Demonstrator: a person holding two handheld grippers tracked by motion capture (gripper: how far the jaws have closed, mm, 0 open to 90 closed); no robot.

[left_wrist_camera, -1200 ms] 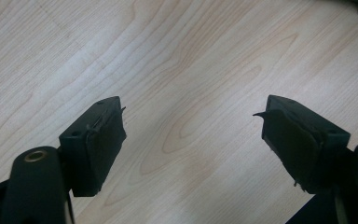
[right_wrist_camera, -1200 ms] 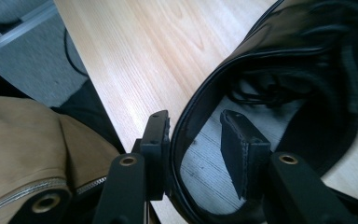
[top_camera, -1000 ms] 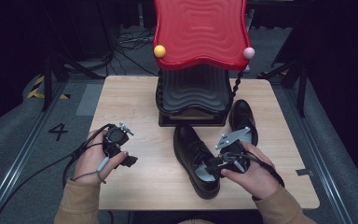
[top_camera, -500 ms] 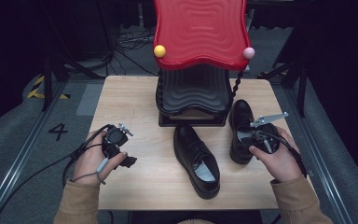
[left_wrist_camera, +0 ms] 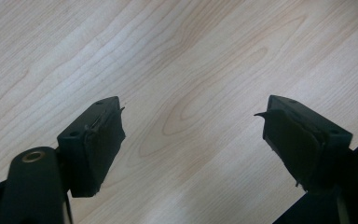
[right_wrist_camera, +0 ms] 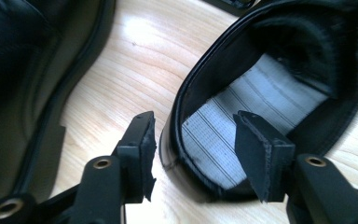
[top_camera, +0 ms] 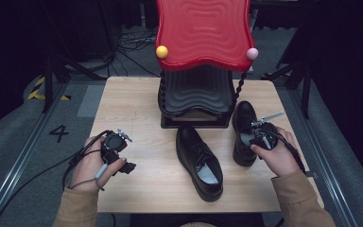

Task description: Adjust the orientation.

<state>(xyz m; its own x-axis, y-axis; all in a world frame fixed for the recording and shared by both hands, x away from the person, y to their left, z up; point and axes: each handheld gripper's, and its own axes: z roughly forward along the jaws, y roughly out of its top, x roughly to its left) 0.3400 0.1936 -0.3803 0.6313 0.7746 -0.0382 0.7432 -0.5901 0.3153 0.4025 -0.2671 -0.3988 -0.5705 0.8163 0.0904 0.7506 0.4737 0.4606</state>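
Observation:
Two black leather shoes stand on the wooden table (top_camera: 137, 104). One shoe (top_camera: 199, 158) lies in the middle, toe toward the rack. The other shoe (top_camera: 243, 118) stands to its right. My right gripper (top_camera: 250, 138) is at that right shoe's heel. In the right gripper view its jaws (right_wrist_camera: 193, 126) straddle the heel collar (right_wrist_camera: 177, 121), one pad outside, one over the grey insole (right_wrist_camera: 279, 93). The pads do not press on the collar, and the jaws have just been opening. The middle shoe (right_wrist_camera: 23, 70) is at the left there. My left gripper (top_camera: 120, 158) (left_wrist_camera: 191, 116) stands open over bare wood.
A rack stands at the table's back, with a red wavy top shelf (top_camera: 203, 33) and a black shelf (top_camera: 196, 94) under it. A yellow ball (top_camera: 161, 51) and a pink ball (top_camera: 252, 53) sit at its corners. Cables trail off the left gripper.
My right gripper has moved from the middle shoe's heel rightward to the right shoe's heel, and its jaws stand wider. The left gripper has stayed in place.

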